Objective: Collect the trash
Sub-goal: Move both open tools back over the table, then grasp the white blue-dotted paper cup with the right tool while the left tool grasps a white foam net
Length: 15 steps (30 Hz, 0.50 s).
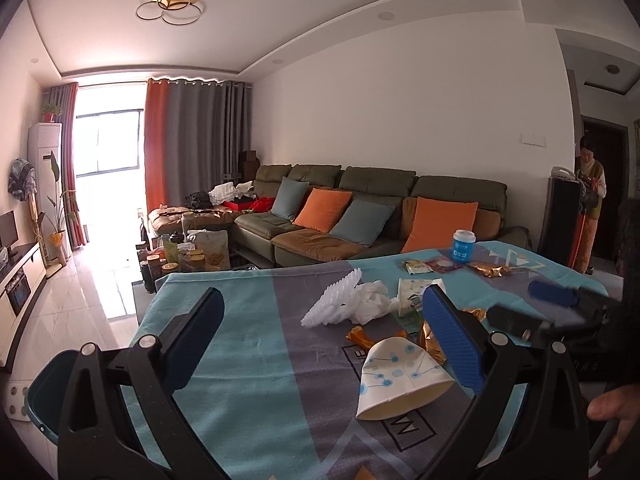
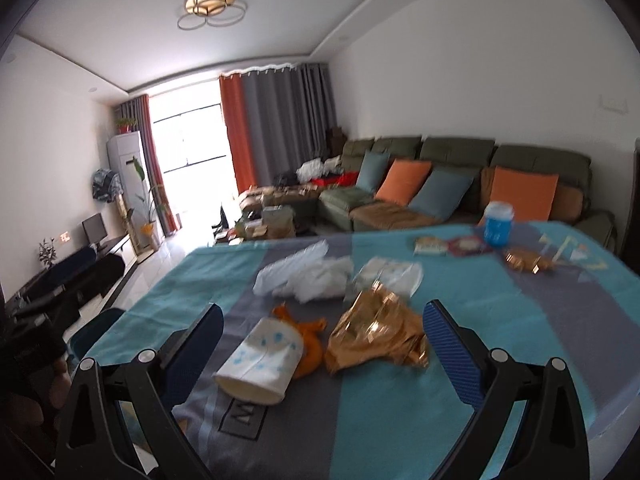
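Observation:
Trash lies on a table with a blue and grey cloth. A crushed paper cup lies near the front; it also shows in the right wrist view. Behind it are a gold foil wrapper, an orange wrapper, white foam netting and crumpled tissue, and small snack packets. My left gripper is open and empty, above the cloth left of the cup. My right gripper is open and empty, with the cup and gold wrapper between its fingers ahead. The right gripper also shows in the left wrist view.
A blue-labelled cup stands at the table's far edge. A dark teal bin sits on the floor left of the table. A green sofa with cushions stands behind. A person stands in the doorway at right.

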{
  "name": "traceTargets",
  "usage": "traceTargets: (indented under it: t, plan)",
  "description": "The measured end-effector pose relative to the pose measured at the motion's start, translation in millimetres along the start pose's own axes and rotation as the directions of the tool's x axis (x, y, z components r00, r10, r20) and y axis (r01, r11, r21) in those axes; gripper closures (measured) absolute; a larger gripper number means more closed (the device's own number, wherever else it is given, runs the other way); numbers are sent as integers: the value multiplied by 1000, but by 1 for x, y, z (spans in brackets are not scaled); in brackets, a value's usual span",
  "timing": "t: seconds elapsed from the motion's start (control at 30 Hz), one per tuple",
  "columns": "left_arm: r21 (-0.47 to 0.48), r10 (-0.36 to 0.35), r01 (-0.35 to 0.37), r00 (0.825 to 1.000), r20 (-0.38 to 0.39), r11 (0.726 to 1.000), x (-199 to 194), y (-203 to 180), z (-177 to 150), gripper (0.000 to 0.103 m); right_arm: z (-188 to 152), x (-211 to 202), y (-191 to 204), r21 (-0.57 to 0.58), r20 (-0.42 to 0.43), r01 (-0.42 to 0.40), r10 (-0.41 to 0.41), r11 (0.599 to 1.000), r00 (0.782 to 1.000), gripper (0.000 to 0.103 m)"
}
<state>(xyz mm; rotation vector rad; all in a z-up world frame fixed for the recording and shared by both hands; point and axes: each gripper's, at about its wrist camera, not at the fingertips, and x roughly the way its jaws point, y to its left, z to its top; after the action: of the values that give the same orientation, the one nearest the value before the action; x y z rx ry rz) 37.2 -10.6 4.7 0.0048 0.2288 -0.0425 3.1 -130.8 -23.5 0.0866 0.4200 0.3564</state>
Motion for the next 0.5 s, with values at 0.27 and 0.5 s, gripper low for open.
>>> traceTargets:
  t: [0.27,0.5]
  plan:
    - [-22,10,-10,1000,-26,1000,6,9,-4,6,-22,37,3,70,-159,-68,78,995,984,11]
    - [-41,12,-14,999,-46,999,13,17,-9,5,-39,70,-2,234,-273,-157,220,960,937,37]
